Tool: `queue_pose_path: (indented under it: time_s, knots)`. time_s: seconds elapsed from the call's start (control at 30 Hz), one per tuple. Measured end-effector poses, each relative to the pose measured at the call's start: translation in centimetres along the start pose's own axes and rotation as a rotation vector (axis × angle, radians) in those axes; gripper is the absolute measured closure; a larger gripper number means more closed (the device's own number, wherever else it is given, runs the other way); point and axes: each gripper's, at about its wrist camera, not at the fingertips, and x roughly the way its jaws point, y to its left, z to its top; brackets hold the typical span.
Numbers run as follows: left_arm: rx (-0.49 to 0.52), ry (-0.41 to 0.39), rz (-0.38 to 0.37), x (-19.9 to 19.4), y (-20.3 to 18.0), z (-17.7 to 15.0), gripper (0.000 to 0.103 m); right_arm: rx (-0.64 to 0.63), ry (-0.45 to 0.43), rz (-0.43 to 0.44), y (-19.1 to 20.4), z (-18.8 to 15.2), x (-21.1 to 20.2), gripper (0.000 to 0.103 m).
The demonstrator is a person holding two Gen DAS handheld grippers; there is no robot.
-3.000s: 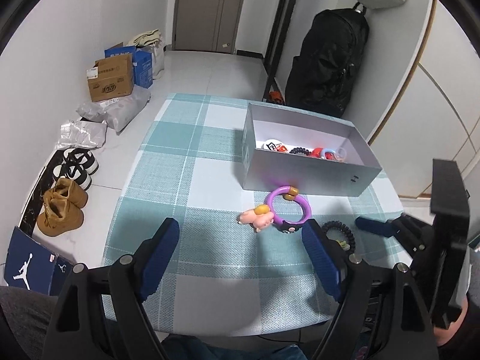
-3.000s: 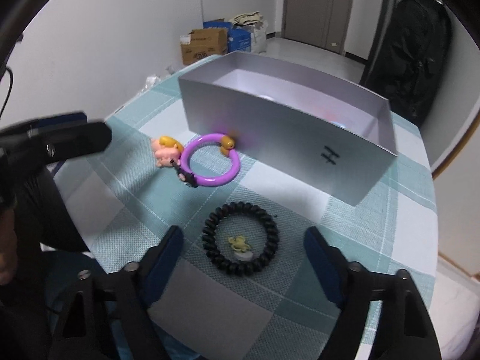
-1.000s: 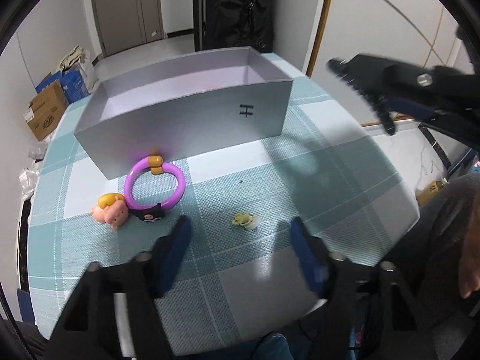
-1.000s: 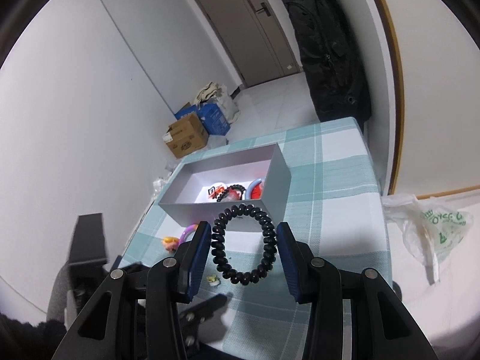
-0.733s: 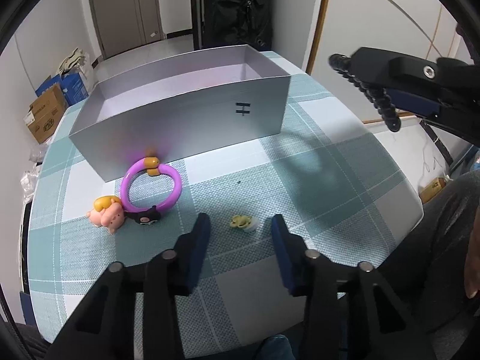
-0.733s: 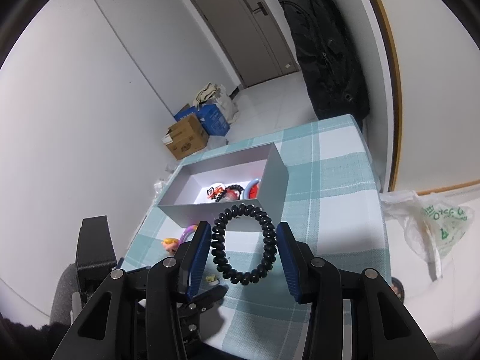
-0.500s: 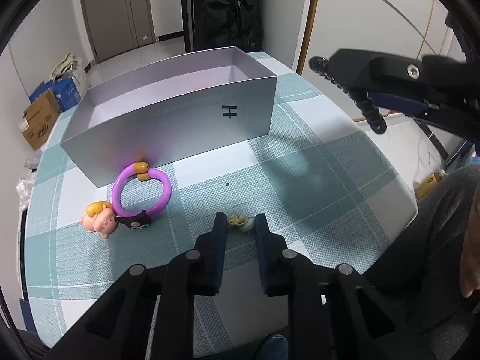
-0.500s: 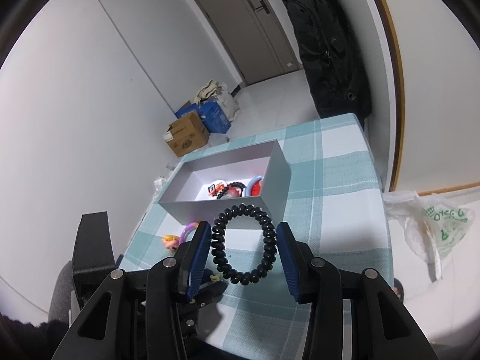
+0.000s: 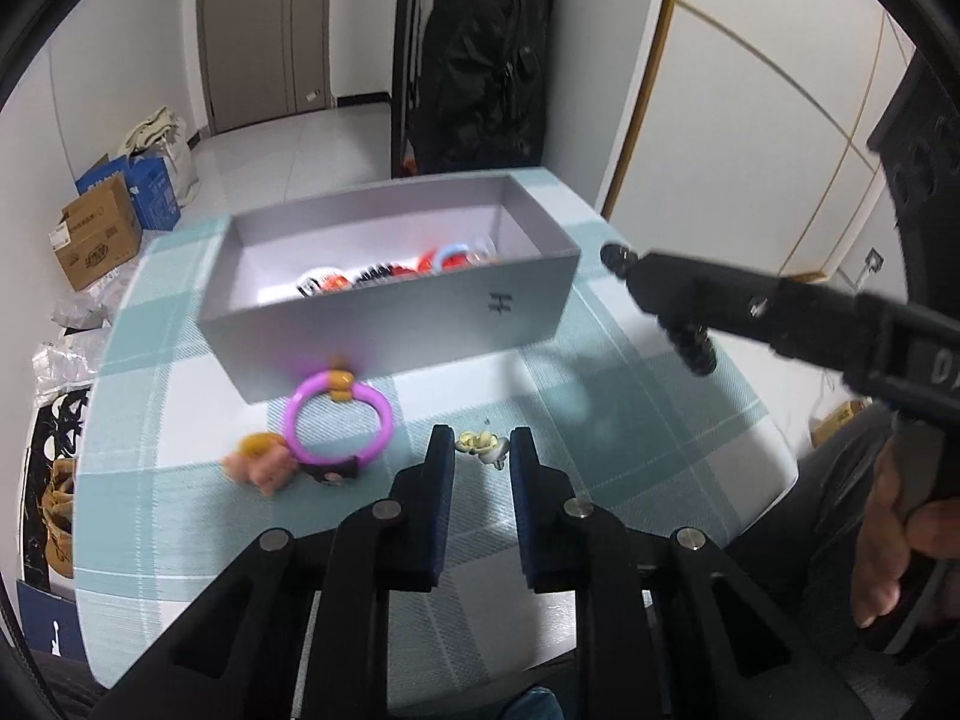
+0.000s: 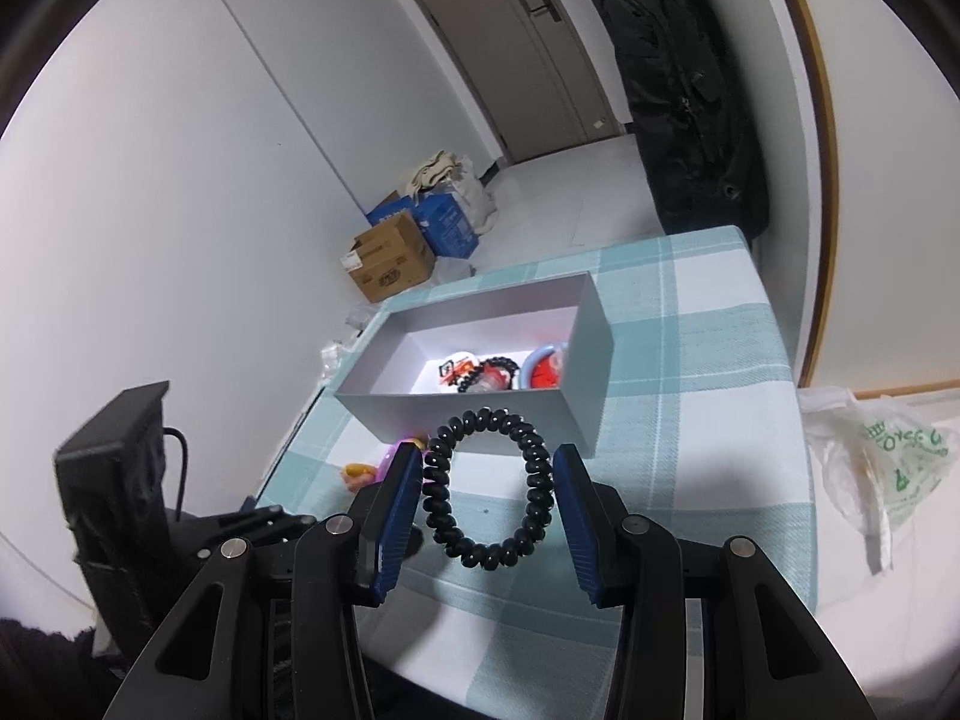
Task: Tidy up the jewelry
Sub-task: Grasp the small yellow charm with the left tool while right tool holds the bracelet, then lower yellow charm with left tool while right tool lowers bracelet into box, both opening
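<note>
My right gripper (image 10: 487, 480) is shut on a black coil hair tie (image 10: 486, 486) and holds it in the air above the table, short of the grey box (image 10: 480, 408). The tie also shows edge-on in the left wrist view (image 9: 696, 348). My left gripper (image 9: 480, 456) is low over the checked cloth, its jaws narrowed around a small yellow charm (image 9: 477, 443); whether they touch it I cannot tell. A purple ring with a pink figure (image 9: 336, 426) lies to the left, against the front wall of the box (image 9: 390, 324). The box holds several trinkets.
The teal checked table (image 9: 630, 420) ends just right of the right gripper. A black backpack (image 9: 480, 60) stands behind the table. Cardboard boxes (image 9: 96, 228) and shoes sit on the floor at left. A plastic bag (image 10: 876, 468) lies on the floor at right.
My left gripper's jaws closed in from wide open and moved up to the yellow charm. My right gripper lifted the black hair tie off the table and now holds it steady.
</note>
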Motion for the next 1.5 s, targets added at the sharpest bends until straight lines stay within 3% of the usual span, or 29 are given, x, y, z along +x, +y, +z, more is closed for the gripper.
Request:
queue_pose_path:
  time_s: [0.3,0.9,1.5]
  knots:
    - [-0.105,-0.061,-0.015,-0.9,2.5,1.9,0.089,-0.002,0.023,0.038,0.5,0.9,1.7,0.059]
    - [-0.181,-0.099,-0.044,0.7,6.5,7.1,0.089,-0.021,-0.038,0.131,1.2,5.3,4.5,0.059]
    - [-0.203,-0.002,-0.154,5.7,8.0,9.6,0.089,0.033,0.025,0.088,-1.1,7.7,8.2,0.059]
